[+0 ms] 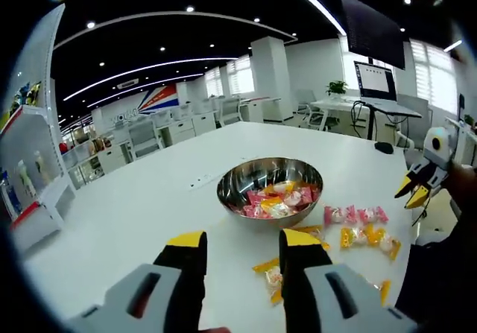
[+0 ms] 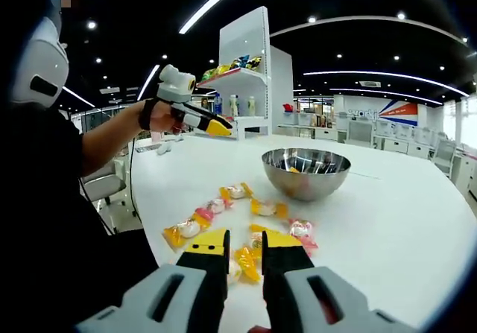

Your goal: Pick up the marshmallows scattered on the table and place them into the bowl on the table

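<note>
Left gripper view looks across the white table (image 1: 149,191) at the steel bowl (image 1: 270,189), which already holds wrapped marshmallows (image 1: 276,201). More marshmallows (image 1: 356,215) lie scattered on the table to the bowl's right and near side. The left tongs (image 1: 242,245) hover parted and empty just short of the bowl. In the right gripper view, the right tongs (image 2: 244,245) hang apart, holding nothing, above a marshmallow (image 2: 246,262).

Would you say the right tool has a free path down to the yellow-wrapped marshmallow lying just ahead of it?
Probably yes: the right tool is open, the yellow-wrapped marshmallow lies between its tips, and nothing covers it. The left tool is held well away.
</note>
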Demonstrator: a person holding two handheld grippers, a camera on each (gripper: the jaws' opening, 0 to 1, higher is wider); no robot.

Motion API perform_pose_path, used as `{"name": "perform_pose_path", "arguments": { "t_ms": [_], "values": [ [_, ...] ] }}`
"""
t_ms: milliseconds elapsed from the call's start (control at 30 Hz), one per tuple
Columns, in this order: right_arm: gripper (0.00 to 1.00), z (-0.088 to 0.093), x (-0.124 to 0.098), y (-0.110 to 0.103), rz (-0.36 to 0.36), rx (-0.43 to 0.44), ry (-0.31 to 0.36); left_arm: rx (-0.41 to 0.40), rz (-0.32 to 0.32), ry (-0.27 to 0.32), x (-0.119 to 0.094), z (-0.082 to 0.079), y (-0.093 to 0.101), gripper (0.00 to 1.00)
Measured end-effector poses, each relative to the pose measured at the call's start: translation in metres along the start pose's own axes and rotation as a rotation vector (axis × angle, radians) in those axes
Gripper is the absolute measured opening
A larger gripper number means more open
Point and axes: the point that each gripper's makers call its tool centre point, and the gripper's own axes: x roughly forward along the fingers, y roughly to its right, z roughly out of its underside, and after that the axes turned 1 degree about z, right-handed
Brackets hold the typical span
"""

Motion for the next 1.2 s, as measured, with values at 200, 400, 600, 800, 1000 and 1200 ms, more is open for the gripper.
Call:
{"name": "perform_pose_path", "arguments": {
  "t_ms": [200,400,600,800,1000,1200],
  "values": [
    [0.18,0.002,0.0,-0.001,0.001,0.005,-0.003,-0.011,0.029,-0.036,0.01,0.023,0.016,0.39],
    [0.18,0.005,-0.001,0.0,0.005,0.011,-0.007,-0.044,0.033,-0.059,0.017,0.045,0.027,0.39],
    [0.18,0.006,0.001,-0.002,-0.002,0.013,-0.006,-0.079,0.029,-0.082,0.025,0.066,0.039,0.39],
    [0.18,0.007,-0.001,-0.003,-0.002,0.015,-0.004,-0.111,0.019,-0.112,0.035,0.085,0.046,0.38],
    [0.18,0.008,-0.005,-0.001,0.007,0.019,-0.003,-0.127,0.009,-0.124,0.042,0.097,0.053,0.38],
    [0.18,0.009,-0.006,-0.003,0.007,0.023,0.0,-0.157,-0.028,-0.12,0.051,0.101,0.054,0.38]
  ]
}}
